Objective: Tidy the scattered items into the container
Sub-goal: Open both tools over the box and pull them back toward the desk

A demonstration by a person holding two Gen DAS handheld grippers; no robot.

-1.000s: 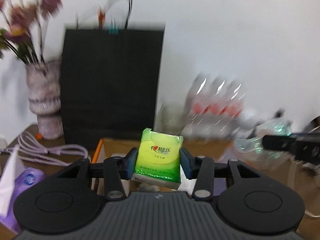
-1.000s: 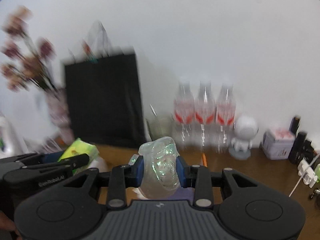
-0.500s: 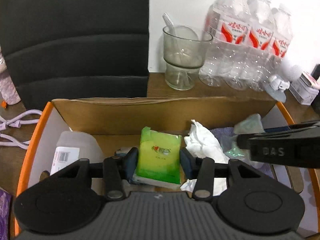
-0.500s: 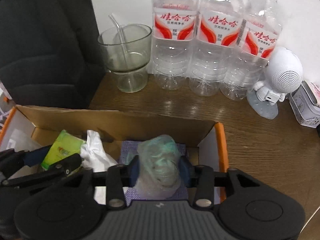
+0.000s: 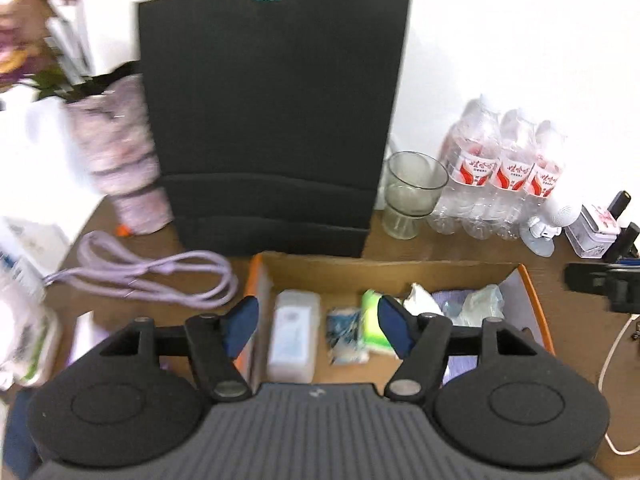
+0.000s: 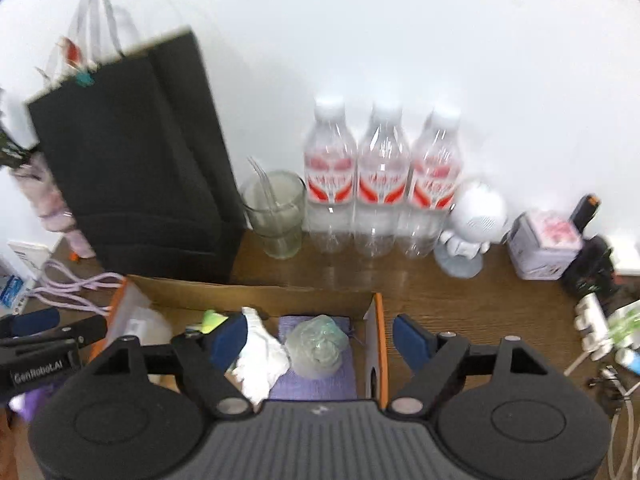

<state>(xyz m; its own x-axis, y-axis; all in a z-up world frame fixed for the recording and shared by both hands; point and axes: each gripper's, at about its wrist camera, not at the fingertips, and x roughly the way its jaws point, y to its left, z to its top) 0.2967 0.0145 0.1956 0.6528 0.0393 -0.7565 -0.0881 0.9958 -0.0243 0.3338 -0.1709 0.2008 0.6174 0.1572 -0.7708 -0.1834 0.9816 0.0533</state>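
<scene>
Both grippers, left gripper [image 5: 318, 326] and right gripper [image 6: 320, 338], are above the cardboard box [image 5: 384, 270]; jaws are opening, gripping nothing. Green tissue pack [image 5: 372, 326] and crumpled plastic [image 6: 318, 346] lie inside the box.

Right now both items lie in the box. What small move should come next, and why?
Probably lift both grippers clear and turn the left gripper toward the purple cable beside the cardboard box. Its jaws are opening, as are those of the right gripper, with nothing gripped: the green tissue pack and crumpled plastic rest inside, while the cable lies outside.
</scene>
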